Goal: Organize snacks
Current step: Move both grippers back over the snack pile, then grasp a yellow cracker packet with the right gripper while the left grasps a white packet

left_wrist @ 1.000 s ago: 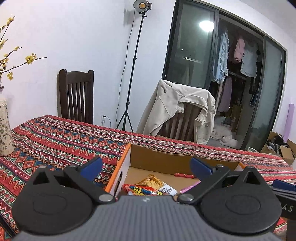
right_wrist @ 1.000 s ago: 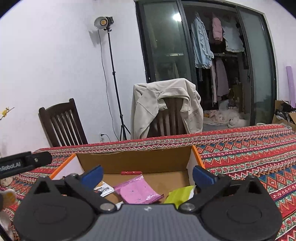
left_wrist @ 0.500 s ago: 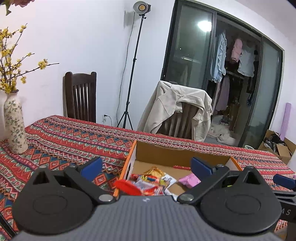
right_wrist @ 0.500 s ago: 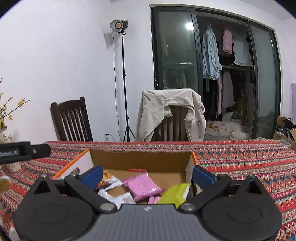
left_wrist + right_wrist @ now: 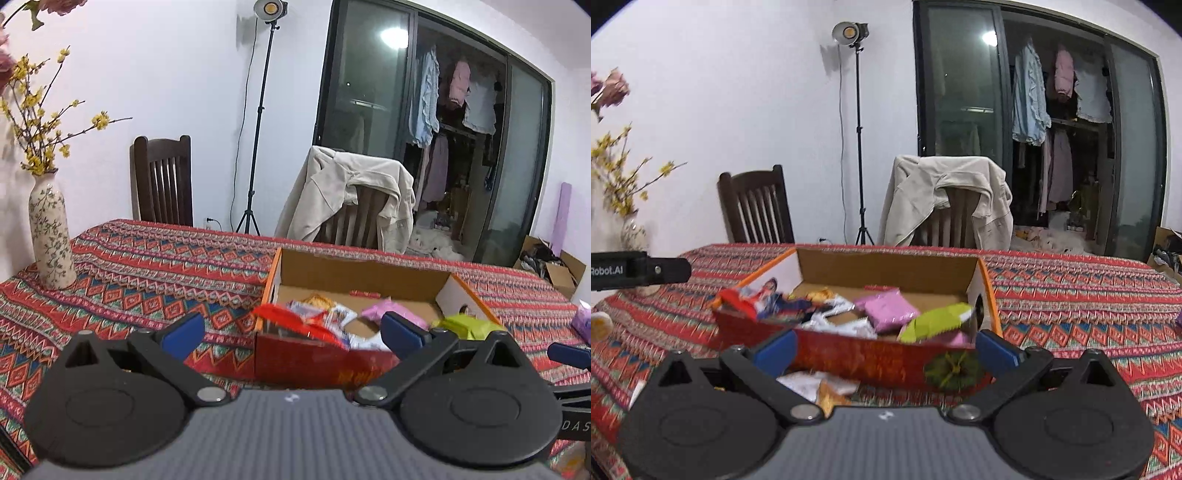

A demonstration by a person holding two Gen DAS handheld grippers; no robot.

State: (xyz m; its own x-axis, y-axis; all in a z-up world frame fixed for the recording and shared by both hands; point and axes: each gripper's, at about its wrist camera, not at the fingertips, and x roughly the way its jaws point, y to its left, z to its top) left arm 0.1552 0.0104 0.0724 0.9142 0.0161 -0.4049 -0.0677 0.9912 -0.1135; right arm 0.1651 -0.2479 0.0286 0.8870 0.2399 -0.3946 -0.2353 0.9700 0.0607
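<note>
Left gripper (image 5: 291, 332) hangs wide open and empty before the cardboard box (image 5: 354, 269) of snack packets on the patterned tablecloth (image 5: 147, 273). Right gripper (image 5: 884, 345), likewise spread and empty, faces the box's red front, a pink packet (image 5: 890, 308) and green packet (image 5: 936, 321) inside.

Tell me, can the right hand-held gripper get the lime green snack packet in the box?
Probably yes. The right hand-held gripper is open and empty, and the lime green snack packet lies on top of the pile by the cardboard box's near right corner. Only the low front wall stands between.
</note>
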